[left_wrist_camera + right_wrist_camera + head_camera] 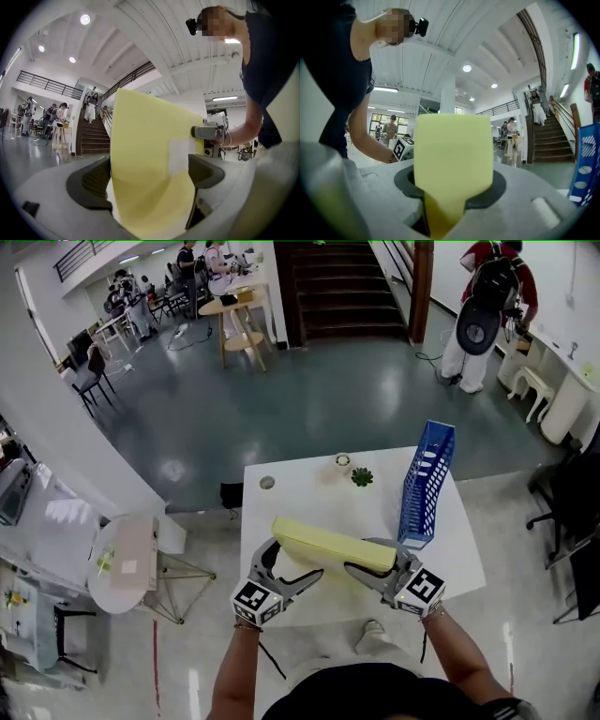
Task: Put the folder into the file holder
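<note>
A yellow folder (333, 547) hangs lengthwise above the near part of the white table (291, 498), held at both ends. My left gripper (286, 563) is shut on its left end; in the left gripper view the folder (150, 164) fills the gap between the dark pads (91, 180). My right gripper (375, 557) is shut on the right end, and in the right gripper view the folder (452, 154) rises out of the pinched jaws. The blue perforated file holder (427, 484) stands upright at the table's right edge, just beyond my right gripper; its edge (586, 164) shows at far right.
A small green plant (362, 477) and a small glass (343, 461) sit at the table's far edge, with a cable hole (267, 483) at the far left corner. A round side table (127, 563) stands left, a black chair (572, 512) right. People stand far off.
</note>
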Demonstrator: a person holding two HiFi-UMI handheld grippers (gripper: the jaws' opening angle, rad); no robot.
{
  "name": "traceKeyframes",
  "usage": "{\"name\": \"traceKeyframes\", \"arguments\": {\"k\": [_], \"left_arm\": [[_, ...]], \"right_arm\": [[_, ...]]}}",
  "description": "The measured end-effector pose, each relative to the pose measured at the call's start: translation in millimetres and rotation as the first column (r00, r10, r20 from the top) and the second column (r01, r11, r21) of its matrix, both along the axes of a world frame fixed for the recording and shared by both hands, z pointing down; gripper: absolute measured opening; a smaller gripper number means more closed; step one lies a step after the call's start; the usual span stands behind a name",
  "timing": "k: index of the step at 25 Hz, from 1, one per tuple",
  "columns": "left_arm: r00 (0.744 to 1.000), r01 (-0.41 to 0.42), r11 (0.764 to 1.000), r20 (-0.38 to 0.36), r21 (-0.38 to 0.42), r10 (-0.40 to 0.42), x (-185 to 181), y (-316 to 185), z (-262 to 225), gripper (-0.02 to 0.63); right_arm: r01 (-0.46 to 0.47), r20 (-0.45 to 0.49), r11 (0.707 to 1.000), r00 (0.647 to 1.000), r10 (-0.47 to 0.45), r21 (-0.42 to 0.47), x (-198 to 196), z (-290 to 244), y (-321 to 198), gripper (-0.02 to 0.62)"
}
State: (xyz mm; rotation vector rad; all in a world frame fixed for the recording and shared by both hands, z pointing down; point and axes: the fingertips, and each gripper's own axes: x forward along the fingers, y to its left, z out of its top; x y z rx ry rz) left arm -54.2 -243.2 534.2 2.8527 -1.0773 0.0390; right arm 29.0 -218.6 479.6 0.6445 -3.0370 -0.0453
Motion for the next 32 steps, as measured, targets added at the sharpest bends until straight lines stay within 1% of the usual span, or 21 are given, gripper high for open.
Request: {"name": "traceKeyframes", "arguments": {"k": [3, 6, 8, 10, 11, 13, 15, 17, 20, 21, 23, 25, 26, 28, 29, 30, 32], "left_arm": [[1.000, -0.013, 0.999, 0.005, 0.034, 0.013, 10, -2, -8, 0.509], [0.999, -0.004, 0.997, -0.040, 0.077, 0.007, 15, -3, -29, 0.509], [0.998, -0.015, 0.995, -0.051, 0.095, 0.020, 23, -3, -38, 0.509], [0.999, -0.035, 0.993, -0.018, 0.109, 0.038, 33, -3, -37, 0.509], [0.999, -0.044, 0.992, 0.004, 0.115, 0.044, 36, -2, -34, 0.508], [0.998, -0.056, 0.991, 0.024, 0.123, 0.053, 40, 2, -31, 0.492], [0.998, -0.061, 0.991, 0.013, 0.122, 0.060, 46, 5, -31, 0.435], [0.998, -0.068, 0.990, 0.004, 0.121, 0.068, 55, 7, -33, 0.409], [0.997, -0.083, 0.988, 0.007, 0.132, 0.083, 69, 9, -35, 0.348], [0.996, -0.085, 0.988, 0.005, 0.132, 0.085, 73, 10, -35, 0.328], [0.996, -0.085, 0.988, -0.008, 0.128, 0.087, 80, 12, -39, 0.265], [0.997, -0.075, 0.988, -0.020, 0.134, 0.079, 84, 15, -45, 0.202], [0.997, -0.066, 0.988, -0.028, 0.138, 0.070, 85, 15, -47, 0.163], [0.997, -0.048, 0.989, -0.045, 0.137, 0.055, 86, 17, -50, 0.055], [0.998, -0.043, 0.991, -0.050, 0.130, 0.050, 87, 18, -50, 0.017], [0.998, -0.041, 0.992, -0.051, 0.123, 0.047, 88, 19, -49, -0.002], [0.998, -0.039, 0.993, -0.041, 0.109, 0.044, 89, 22, -42, -0.002]], "right_arm": [[-0.069, 0.003, 0.997, 0.998, 0.069, -0.046, 13, -6, -4, 0.175], [-0.169, 0.051, 0.984, 0.984, 0.173, -0.064, 42, -31, -6, 0.164], [-0.250, 0.098, 0.966, 0.962, 0.255, -0.062, 72, -59, -6, 0.163], [-0.345, 0.148, 0.937, 0.925, 0.350, -0.058, 106, -93, -4, 0.163], [-0.398, 0.174, 0.916, 0.899, 0.402, -0.057, 123, -110, -2, 0.163], [-0.505, 0.225, 0.861, 0.834, 0.505, -0.061, 156, -142, 2, 0.163], [-0.600, 0.265, 0.797, 0.760, 0.594, -0.068, 189, -170, 5, 0.163], [-0.682, 0.289, 0.728, 0.684, 0.670, -0.072, 218, -193, 10, 0.163], [-0.783, 0.303, 0.618, 0.572, 0.763, -0.078, 251, -214, 15, 0.161], [-0.807, 0.307, 0.585, 0.540, 0.784, -0.077, 260, -218, 14, 0.161], [-0.845, 0.310, 0.529, 0.484, 0.818, -0.078, 273, -221, 10, 0.161], [-0.871, 0.305, 0.483, 0.439, 0.845, -0.086, 280, -220, 2, 0.161], [-0.880, 0.300, 0.466, 0.422, 0.855, -0.089, 281, -218, -2, 0.161], [-0.892, 0.291, 0.442, 0.400, 0.869, -0.092, 284, -214, -13, 0.161], [-0.897, 0.287, 0.432, 0.390, 0.875, -0.097, 285, -212, -17, 0.161], [-0.901, 0.283, 0.421, 0.379, 0.881, -0.104, 285, -209, -22, 0.161], [-0.911, 0.277, 0.396, 0.354, 0.893, -0.114, 286, -205, -30, 0.161]]}}
